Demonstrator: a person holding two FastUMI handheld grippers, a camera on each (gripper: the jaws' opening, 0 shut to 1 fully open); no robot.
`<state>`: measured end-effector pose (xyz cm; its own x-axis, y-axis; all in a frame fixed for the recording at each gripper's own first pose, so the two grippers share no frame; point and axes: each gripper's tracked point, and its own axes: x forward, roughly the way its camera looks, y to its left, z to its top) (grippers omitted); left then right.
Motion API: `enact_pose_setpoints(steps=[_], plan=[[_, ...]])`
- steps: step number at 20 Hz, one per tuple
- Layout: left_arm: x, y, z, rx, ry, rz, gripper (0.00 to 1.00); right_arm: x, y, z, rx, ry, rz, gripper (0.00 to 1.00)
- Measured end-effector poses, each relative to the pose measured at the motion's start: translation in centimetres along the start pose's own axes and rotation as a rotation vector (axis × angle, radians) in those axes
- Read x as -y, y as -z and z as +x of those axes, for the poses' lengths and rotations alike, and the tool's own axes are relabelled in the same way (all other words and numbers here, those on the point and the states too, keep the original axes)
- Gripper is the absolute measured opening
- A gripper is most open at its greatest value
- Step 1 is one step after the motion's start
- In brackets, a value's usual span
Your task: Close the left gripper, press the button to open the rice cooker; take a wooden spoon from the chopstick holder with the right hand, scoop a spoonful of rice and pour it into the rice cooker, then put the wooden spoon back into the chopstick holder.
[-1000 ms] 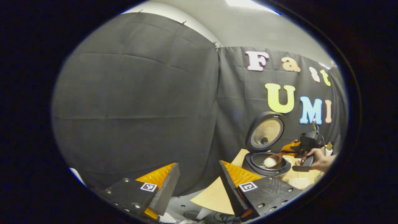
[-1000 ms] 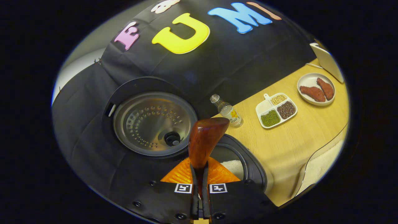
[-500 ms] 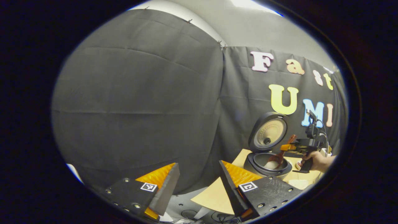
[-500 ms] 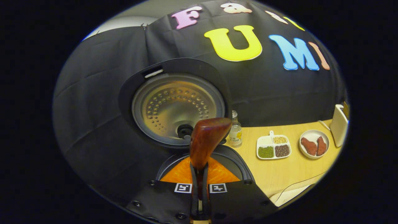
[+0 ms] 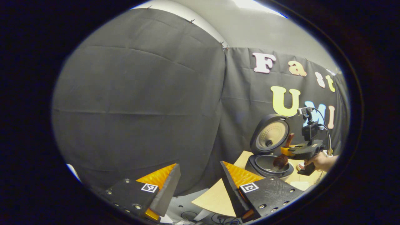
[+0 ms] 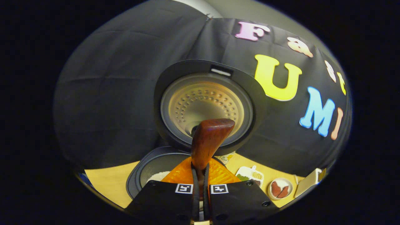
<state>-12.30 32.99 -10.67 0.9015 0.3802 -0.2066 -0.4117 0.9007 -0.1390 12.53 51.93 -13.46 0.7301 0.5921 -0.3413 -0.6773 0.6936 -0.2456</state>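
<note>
A: Where is the wooden spoon (image 6: 207, 142) just now?

B: Clamped by its handle between the right gripper (image 6: 200, 187) and its two fingers, which press on it from both sides. In the right gripper view the handle's broad end rises up in front of the raised lid (image 6: 206, 106). In the left gripper view the bowl end hangs down into the open rice cooker (image 5: 269, 162), tipped steeply.

A: How will it handle?

B: I'd judge it light and stiff, polished wood, so somewhat slippery. A grip on the narrow part of the handle, as now, looks sound; it could swivel if the squeeze slackens.

A: Has the rice gone in?

B: White rice (image 6: 157, 176) lies in the pot. Whether the bowl of the spoon is emptied, I cannot tell.

A: And the left gripper (image 5: 200, 181)?

B: Its fingers stand well apart, holding nothing, off the corner of the counter (image 5: 215, 197), well away from the cooker.

A: What remains?

B: Probably returning the spoon to the chopstick holder.
</note>
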Motion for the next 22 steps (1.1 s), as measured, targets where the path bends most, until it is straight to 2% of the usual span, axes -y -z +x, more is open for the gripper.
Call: enact_pose_setpoints(steps=[6, 7, 8, 10, 12, 14, 17, 19, 22], plan=[[-0.2, 0.0, 0.2, -0.003, -0.012, -0.002, 0.77, -1.5, 0.2, -0.2, 0.03, 0.016, -0.389, 0.07], [-0.2, 0.1, 0.2, -0.004, -0.014, -0.003, 0.8, -1.8, 0.4, -0.2, 0.033, 0.019, -0.446, 0.07], [-0.1, 0.1, 0.2, -0.005, -0.013, -0.003, 0.82, -2.0, 0.5, -0.4, 0.04, 0.023, -0.495, 0.08], [-0.1, 0.0, 0.2, -0.005, -0.01, 0.001, 0.8, -2.3, 0.6, -0.6, 0.049, 0.026, -0.533, 0.08], [-0.1, -0.1, 0.1, -0.004, -0.007, 0.01, 0.81, -2.1, 0.9, -0.6, 0.031, 0.015, -0.463, 0.08], [0.0, -0.3, 0.2, 0.0, 0.002, 0.022, 0.78, -1.6, 1.0, -0.6, 0.008, 0.003, -0.326, 0.08], [0.2, -0.5, 0.1, 0.002, 0.019, 0.044, 0.8, 0.1, 0.7, -0.8, -0.001, 0.001, -0.088, 0.08], [0.7, -0.7, 0.0, 0.003, 0.03, 0.048, 0.77, 1.3, 0.5, -1.2, -0.002, -0.014, 0.096, 0.08], [3.0, -1.1, 0.2, 0.0, 0.05, 0.042, 0.78, 3.5, 0.4, -1.8, 0.006, -0.019, 0.369, 0.08]])
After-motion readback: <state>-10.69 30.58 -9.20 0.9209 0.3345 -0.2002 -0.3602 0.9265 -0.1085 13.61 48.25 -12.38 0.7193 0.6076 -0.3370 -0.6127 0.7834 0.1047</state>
